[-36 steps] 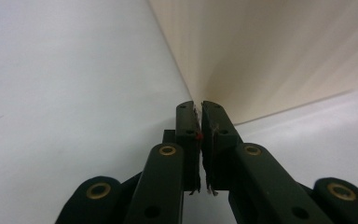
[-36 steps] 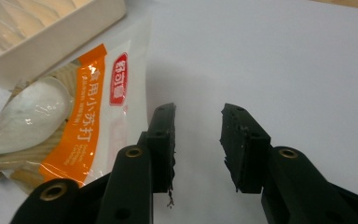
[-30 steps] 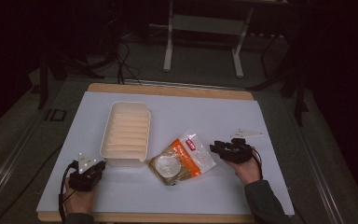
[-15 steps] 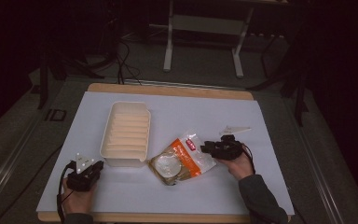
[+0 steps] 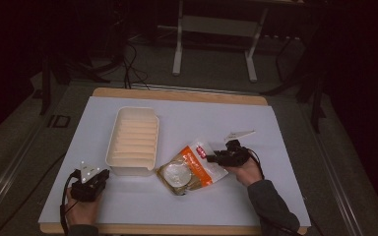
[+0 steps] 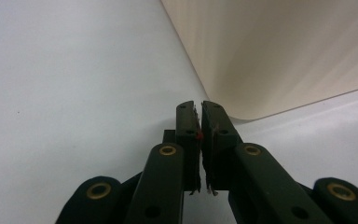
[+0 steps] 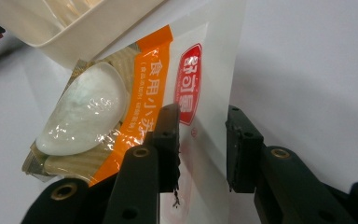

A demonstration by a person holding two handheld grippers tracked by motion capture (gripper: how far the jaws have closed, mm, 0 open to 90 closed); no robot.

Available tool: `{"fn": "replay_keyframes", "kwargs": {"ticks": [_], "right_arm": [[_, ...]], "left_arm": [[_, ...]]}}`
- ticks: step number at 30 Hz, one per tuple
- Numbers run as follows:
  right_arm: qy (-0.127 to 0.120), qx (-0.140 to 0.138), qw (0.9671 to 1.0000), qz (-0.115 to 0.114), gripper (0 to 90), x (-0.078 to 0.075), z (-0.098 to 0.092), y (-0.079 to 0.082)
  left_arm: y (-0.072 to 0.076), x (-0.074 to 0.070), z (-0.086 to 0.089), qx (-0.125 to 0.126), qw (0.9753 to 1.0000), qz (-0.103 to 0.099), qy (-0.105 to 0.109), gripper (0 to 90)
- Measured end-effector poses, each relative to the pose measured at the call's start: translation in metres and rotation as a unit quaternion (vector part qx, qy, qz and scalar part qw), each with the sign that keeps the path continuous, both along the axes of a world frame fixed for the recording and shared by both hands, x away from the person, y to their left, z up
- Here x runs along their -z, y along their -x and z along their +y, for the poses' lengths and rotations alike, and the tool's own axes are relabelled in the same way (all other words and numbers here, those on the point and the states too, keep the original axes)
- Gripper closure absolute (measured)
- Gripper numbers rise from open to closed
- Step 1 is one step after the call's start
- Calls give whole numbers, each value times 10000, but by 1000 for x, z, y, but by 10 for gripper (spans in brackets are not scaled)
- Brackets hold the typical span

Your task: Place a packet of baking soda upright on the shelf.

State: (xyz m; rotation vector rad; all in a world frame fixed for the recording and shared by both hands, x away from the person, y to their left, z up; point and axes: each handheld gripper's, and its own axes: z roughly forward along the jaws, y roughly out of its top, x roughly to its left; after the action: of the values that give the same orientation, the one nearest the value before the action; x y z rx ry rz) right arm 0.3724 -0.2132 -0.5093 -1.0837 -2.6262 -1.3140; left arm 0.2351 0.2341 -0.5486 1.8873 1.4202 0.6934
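Note:
An orange and white food pouch (image 5: pixel 191 167) with a clear window lies flat near the table's middle, beside a cream ribbed tray (image 5: pixel 133 140). My right gripper (image 5: pixel 212 157) is at the pouch's right edge, jaws open. In the right gripper view the pouch (image 7: pixel 135 107) has its white edge running between the fingertips of the right gripper (image 7: pixel 199 128). My left gripper (image 5: pixel 98 176) rests at the front left, near the tray's front corner. In the left gripper view the left gripper (image 6: pixel 200 108) has its jaws shut with nothing between them, the tray wall (image 6: pixel 279 51) just ahead.
A small torn white strip (image 5: pixel 239 133) lies on the white tabletop (image 5: pixel 275 162) behind my right hand. The tray corner (image 7: pixel 65 32) stands close beyond the pouch. Dark floor, cables and a metal stand lie past the far edge.
My right gripper has moved left from beside the pouch onto its right edge. The left gripper has stayed where it was.

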Motion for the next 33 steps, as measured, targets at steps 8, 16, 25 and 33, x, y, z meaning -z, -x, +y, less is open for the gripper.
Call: {"fn": "replay_keyframes", "kwargs": {"ticks": [8,16,25,33], "right_arm": [[106,-133,9996,203,742,3,7,-4],[189,-309,9993,88,900,-4,11,-2],[354,-516,9978,-231,900,-20,19,4],[380,-654,9963,-406,900,-31,24,3]], "left_arm": [[0,0,-1,16,10000,-10,-32,854],[0,0,-1,26,10000,4,-55,854],[0,0,-1,24,10000,-13,-45,850],[0,0,0,16,10000,-17,-25,850]]}}
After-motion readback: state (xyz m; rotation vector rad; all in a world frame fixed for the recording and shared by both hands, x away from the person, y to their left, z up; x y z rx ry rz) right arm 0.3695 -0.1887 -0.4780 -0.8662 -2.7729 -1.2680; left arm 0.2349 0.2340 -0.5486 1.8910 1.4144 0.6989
